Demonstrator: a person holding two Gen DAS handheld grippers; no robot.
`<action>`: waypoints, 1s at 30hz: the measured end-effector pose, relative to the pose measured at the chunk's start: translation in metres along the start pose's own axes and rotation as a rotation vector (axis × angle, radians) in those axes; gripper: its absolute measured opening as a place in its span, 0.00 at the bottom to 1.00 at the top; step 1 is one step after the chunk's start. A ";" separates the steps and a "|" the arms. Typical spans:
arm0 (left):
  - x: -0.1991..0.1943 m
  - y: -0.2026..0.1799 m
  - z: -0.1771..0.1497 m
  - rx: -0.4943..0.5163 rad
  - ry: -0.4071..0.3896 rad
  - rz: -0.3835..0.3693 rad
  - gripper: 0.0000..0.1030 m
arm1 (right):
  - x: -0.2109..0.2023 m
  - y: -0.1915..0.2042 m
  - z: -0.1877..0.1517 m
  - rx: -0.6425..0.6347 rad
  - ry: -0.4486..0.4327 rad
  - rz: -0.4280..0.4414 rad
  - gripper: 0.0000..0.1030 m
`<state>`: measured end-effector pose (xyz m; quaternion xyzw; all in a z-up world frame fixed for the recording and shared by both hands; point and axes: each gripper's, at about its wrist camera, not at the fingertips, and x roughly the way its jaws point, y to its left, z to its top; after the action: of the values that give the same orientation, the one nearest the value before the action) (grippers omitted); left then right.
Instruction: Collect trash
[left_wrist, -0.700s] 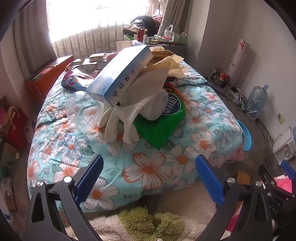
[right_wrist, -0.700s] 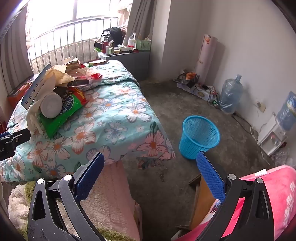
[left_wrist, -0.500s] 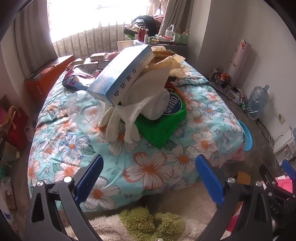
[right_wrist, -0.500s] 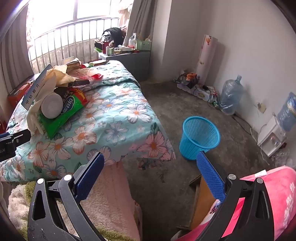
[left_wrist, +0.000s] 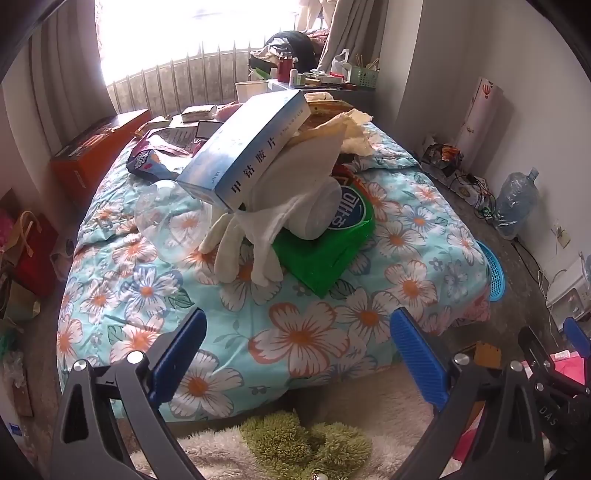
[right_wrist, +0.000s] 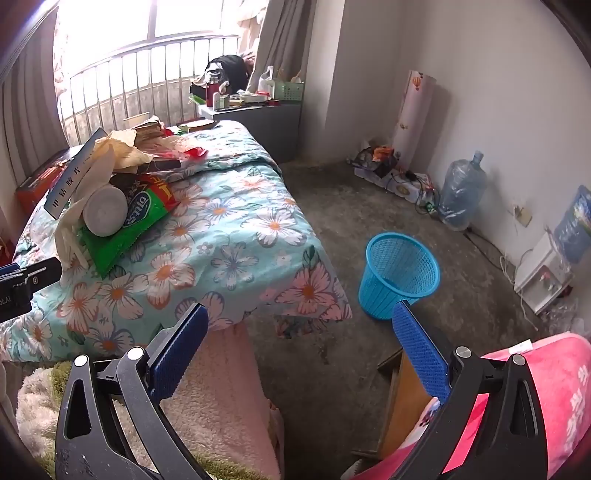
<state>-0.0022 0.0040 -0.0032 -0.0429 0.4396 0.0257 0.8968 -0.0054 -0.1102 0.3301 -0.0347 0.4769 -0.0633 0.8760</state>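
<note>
A pile of trash lies on the flowered bed (left_wrist: 303, 332): a light blue box (left_wrist: 247, 151), a white rubber glove (left_wrist: 251, 243), a white cup (left_wrist: 317, 210), a green snack bag (left_wrist: 332, 247), a clear plastic lid (left_wrist: 166, 218) and crumpled paper (left_wrist: 351, 129). My left gripper (left_wrist: 295, 354) is open and empty, short of the pile at the bed's near edge. My right gripper (right_wrist: 299, 347) is open and empty over the bed corner; the blue mesh bin (right_wrist: 399, 277) stands on the floor ahead of it. The pile also shows in the right wrist view (right_wrist: 110, 206).
A water jug (right_wrist: 461, 188) and power strips (right_wrist: 399, 184) lie by the right wall. A cluttered grey desk (right_wrist: 255, 110) stands behind the bed. An orange box (left_wrist: 96, 147) sits left of the bed. Fluffy rugs (right_wrist: 221, 387) and a pink blanket (right_wrist: 546, 398) lie near me.
Both grippers stay open. The left view has shifted very slightly; nothing has been picked up or moved.
</note>
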 end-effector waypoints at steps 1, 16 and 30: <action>0.000 0.000 0.000 0.000 0.000 -0.001 0.95 | 0.000 0.000 0.000 0.000 0.001 0.000 0.92; 0.000 0.002 0.001 -0.001 0.000 0.001 0.95 | 0.002 0.005 0.004 -0.001 -0.001 0.001 0.92; -0.002 0.005 0.002 -0.003 0.002 0.002 0.95 | 0.003 0.006 0.004 -0.001 -0.002 0.000 0.92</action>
<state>-0.0022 0.0096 -0.0005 -0.0437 0.4404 0.0274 0.8963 -0.0004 -0.1050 0.3290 -0.0355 0.4761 -0.0630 0.8764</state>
